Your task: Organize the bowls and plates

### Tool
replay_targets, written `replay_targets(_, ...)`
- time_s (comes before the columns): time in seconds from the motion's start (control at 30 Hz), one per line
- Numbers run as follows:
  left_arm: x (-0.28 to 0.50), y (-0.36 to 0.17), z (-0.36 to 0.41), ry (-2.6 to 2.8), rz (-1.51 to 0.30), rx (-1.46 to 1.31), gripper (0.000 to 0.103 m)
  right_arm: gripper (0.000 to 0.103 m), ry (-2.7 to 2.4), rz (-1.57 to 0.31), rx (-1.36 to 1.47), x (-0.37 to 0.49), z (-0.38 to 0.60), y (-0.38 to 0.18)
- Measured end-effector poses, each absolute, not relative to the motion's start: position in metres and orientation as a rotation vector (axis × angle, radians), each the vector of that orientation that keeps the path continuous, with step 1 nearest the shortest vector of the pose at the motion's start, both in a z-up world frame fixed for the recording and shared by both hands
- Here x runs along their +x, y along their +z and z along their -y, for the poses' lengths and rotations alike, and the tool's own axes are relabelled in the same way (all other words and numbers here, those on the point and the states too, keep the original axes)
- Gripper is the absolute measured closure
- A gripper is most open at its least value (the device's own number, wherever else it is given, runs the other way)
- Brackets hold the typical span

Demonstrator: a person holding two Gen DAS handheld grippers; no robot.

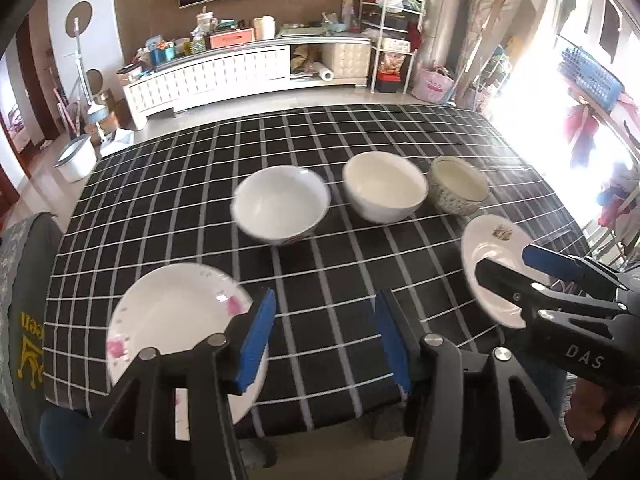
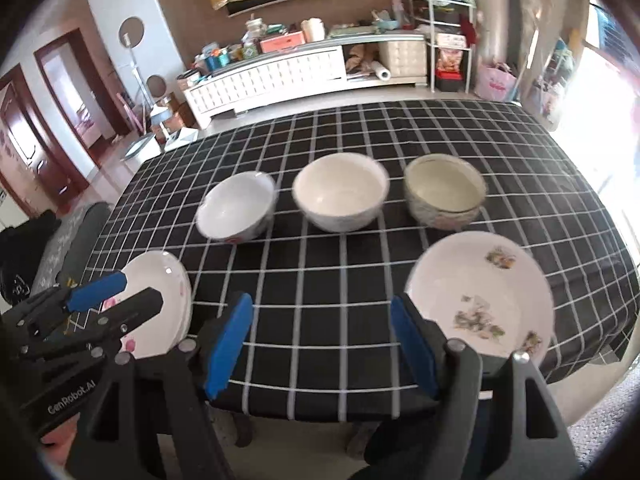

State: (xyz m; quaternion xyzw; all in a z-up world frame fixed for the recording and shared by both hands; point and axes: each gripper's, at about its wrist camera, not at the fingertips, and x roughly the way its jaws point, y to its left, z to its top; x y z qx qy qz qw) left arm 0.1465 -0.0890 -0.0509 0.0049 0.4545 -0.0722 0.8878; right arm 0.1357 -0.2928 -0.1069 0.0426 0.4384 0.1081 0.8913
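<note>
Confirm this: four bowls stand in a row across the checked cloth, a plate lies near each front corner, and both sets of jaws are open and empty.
Not quite: the right wrist view shows three bowls, not four: white bowl, cream bowl, patterned bowl. The rest holds: pink-flowered plate, plate with leaf print, jaws open, empty.

Right tool [image 1: 548, 276] reads "DAS" — left tool [image 2: 116, 300] reads "GenRobot.AI".
</note>
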Motion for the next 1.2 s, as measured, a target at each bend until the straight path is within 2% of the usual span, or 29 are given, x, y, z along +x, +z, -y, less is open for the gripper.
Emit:
replay_targets(0.5, 0.194, -0.069, 0.186, -0.282, -0.992, 0.090, 0.054, 0.027, 0.039, -0.926, 0.124, 0.146, 0.401, -0.114)
replay_targets(1.2, 0.234, -0.144, 0.248, -0.369, -1.178, 0.094, 0.054, 0.027, -0.057, -1.084, 0.142, 0.170, 0.466, -0.185)
